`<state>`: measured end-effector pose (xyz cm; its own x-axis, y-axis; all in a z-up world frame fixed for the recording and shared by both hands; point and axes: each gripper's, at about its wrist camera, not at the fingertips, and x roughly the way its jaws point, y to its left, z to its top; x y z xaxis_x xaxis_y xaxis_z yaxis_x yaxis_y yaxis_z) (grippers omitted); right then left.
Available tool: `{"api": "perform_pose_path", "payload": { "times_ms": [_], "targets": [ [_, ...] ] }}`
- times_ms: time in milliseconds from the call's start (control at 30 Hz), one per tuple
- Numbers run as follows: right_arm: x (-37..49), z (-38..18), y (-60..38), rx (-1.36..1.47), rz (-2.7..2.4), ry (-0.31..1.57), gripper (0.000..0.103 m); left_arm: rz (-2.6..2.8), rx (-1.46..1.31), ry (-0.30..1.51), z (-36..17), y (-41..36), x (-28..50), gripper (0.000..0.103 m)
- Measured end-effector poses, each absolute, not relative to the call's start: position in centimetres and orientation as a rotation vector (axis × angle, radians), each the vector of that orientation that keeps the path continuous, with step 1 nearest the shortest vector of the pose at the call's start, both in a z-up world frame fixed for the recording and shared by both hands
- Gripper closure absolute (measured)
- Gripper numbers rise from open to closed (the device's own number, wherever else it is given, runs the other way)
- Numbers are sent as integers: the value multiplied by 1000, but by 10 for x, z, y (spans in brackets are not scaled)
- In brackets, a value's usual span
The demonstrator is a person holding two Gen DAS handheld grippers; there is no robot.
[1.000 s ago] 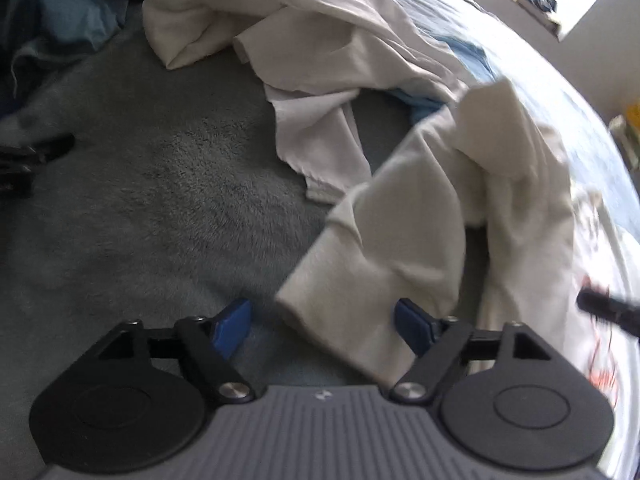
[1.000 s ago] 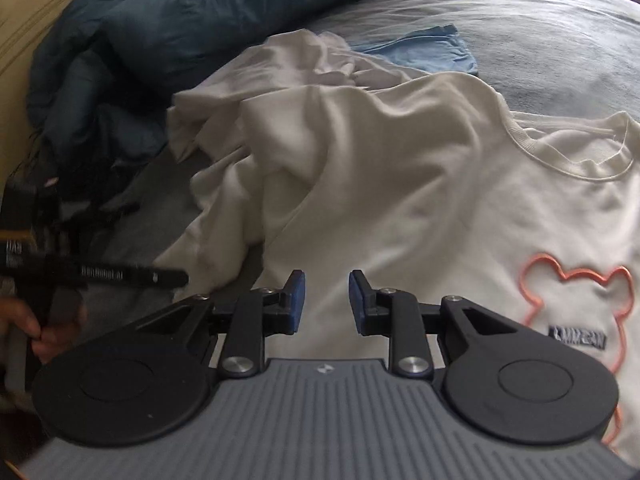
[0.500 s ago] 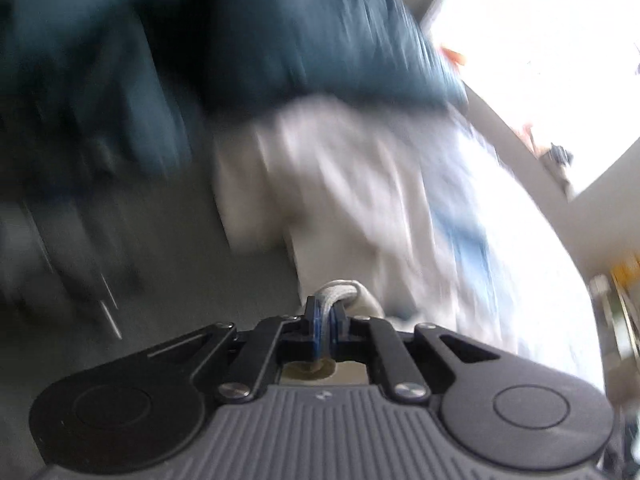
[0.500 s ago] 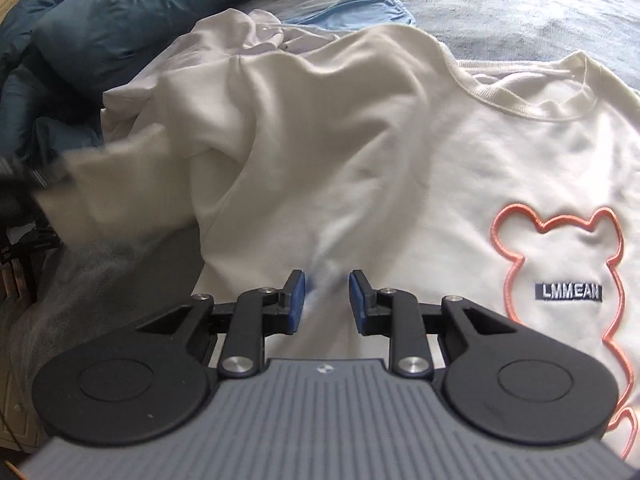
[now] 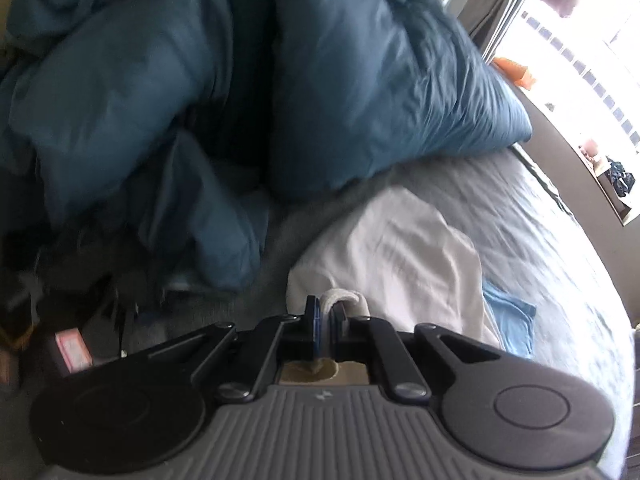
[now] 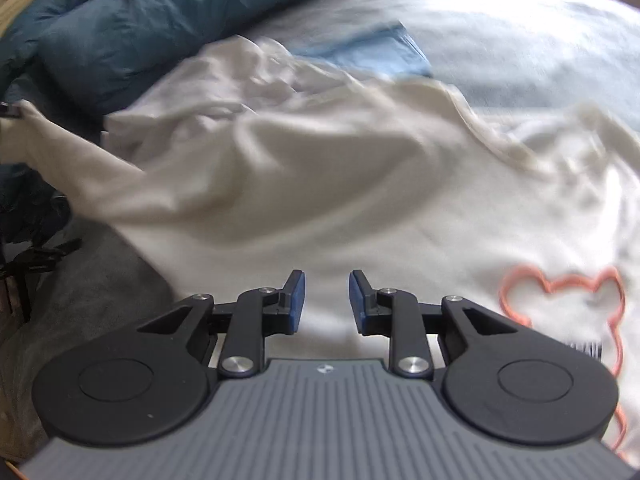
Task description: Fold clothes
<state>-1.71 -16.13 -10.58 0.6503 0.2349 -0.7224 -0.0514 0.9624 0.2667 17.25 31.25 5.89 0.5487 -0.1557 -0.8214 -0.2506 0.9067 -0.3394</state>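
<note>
Cream cotton, a sweatshirt (image 6: 360, 200) with an orange bear outline (image 6: 568, 304) on its chest, lay spread over the grey bed (image 5: 520, 216). Stretched leftward in the right wrist view, one sleeve (image 6: 60, 160) lifted off the bed toward the frame's left edge. Pinched at its ribbed cuff (image 5: 344, 300) by the left hand-held gripper (image 5: 326, 316), blue pads pressed tight on the fabric. Hovered just above the sweatshirt's lower front, the right hand-held gripper (image 6: 326, 300), pads narrowly apart, nothing between them. Piled beyond the sweatshirt, a dark teal duvet (image 5: 280, 92). Tucked partly under a second pale garment (image 5: 404, 240), a light blue cloth (image 6: 376, 52). Blurred in both views, so finer detail unreadable.
</note>
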Motion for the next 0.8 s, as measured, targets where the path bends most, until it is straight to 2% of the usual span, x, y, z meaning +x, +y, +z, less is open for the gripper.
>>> {"api": "perform_pose_path", "payload": {
  "times_ms": [100,167,233,300,500,667,800],
  "targets": [
    [-14,-90,-134,118,273,774,79,30,-438,1021,42,300,172,94],
    [-9,-86,-116,55,324,755,79,25,-372,993,34,287,171,77],
    [-3,-86,-104,32,354,753,79,30,-273,911,35,273,163,56],
    [1,-86,-96,13,378,746,79,14,-183,844,37,262,154,52],
    [-1,-91,-47,-200,554,675,79,-37,-115,874,14,239,129,48],
    [1,-106,15,-531,750,513,79,-5,-261,957,-19,242,97,48],
    [5,-139,66,-826,865,392,79,12,-375,984,-40,247,72,48]
  ]
}}
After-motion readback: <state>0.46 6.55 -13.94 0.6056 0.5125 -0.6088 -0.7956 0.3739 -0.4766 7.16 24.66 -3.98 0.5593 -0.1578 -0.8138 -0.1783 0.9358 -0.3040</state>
